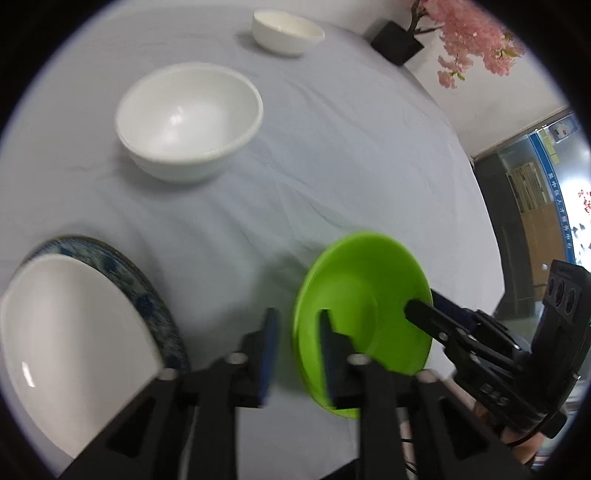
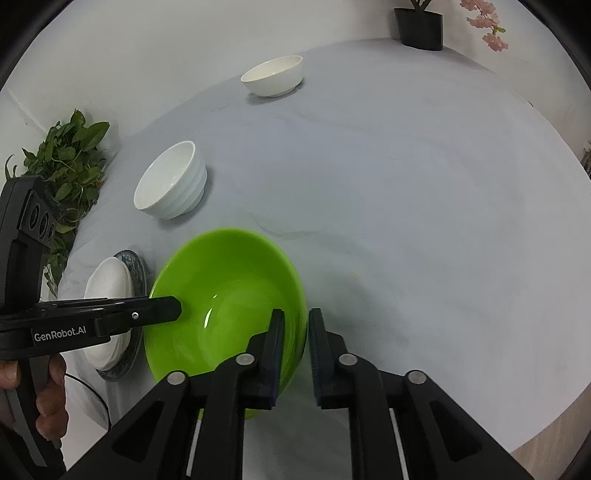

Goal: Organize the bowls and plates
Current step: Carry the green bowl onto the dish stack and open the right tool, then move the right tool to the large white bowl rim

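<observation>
A bright green bowl [image 1: 364,295] [image 2: 225,295] sits low on the grey tablecloth [image 1: 332,166] between both grippers. In the left wrist view my left gripper [image 1: 297,321] straddles its left rim; the jaws stand apart and the pads do not press on it. In the right wrist view my right gripper [image 2: 295,321] straddles its right rim with a narrow gap, the pads clear of it. Each gripper also shows in the other's view: the right gripper [image 1: 424,302] and the left gripper [image 2: 173,308]. A white plate [image 1: 66,343] [image 2: 107,284] lies on a blue patterned plate [image 1: 122,273] [image 2: 136,266] to the left.
A larger white bowl [image 1: 188,122] [image 2: 170,181] and a smaller white bowl [image 1: 288,31] [image 2: 273,75] stand farther back. A black pot [image 1: 397,42] [image 2: 419,29] with pink blossoms stands at the far edge, a leafy green plant [image 2: 66,158] on the left. A hand [image 2: 51,387] holds the left gripper.
</observation>
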`<state>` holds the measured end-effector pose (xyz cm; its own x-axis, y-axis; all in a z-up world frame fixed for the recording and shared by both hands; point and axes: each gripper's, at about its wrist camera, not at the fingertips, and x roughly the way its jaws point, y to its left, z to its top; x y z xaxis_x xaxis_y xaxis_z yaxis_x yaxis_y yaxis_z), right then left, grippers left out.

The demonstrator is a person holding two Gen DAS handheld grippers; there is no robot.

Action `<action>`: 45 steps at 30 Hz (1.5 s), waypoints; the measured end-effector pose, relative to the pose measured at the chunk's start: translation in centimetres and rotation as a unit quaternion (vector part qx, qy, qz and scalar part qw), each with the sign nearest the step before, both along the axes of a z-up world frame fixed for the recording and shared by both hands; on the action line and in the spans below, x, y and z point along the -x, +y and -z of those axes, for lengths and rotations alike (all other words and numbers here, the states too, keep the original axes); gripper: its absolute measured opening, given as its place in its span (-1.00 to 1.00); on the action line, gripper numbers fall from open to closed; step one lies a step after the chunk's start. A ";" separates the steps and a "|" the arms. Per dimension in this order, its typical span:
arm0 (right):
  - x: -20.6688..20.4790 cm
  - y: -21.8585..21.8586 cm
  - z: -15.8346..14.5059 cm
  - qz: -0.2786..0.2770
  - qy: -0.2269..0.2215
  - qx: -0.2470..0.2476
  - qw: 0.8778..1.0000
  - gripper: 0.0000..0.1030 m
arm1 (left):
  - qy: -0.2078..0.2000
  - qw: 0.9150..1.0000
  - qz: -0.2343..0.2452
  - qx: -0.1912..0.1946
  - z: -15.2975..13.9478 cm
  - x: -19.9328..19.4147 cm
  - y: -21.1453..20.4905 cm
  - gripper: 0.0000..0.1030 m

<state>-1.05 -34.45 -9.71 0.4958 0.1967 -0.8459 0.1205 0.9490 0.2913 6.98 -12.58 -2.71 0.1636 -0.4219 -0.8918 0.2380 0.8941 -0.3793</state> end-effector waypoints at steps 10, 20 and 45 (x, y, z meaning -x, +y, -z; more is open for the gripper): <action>-0.8 -0.7 -6.7 -0.022 -0.131 0.010 0.991 1.00 | -0.266 0.954 -0.100 -0.092 -8.5 1.9 5.4 0.67; -7.2 4.4 -7.9 -0.120 -0.091 -0.014 0.988 1.00 | -0.273 0.948 -0.123 -0.104 -8.9 -1.7 8.6 0.67; -21.4 6.4 -3.3 -0.100 -0.008 -0.012 0.995 0.93 | -0.139 0.987 -0.074 -0.040 -3.1 -13.4 9.9 0.90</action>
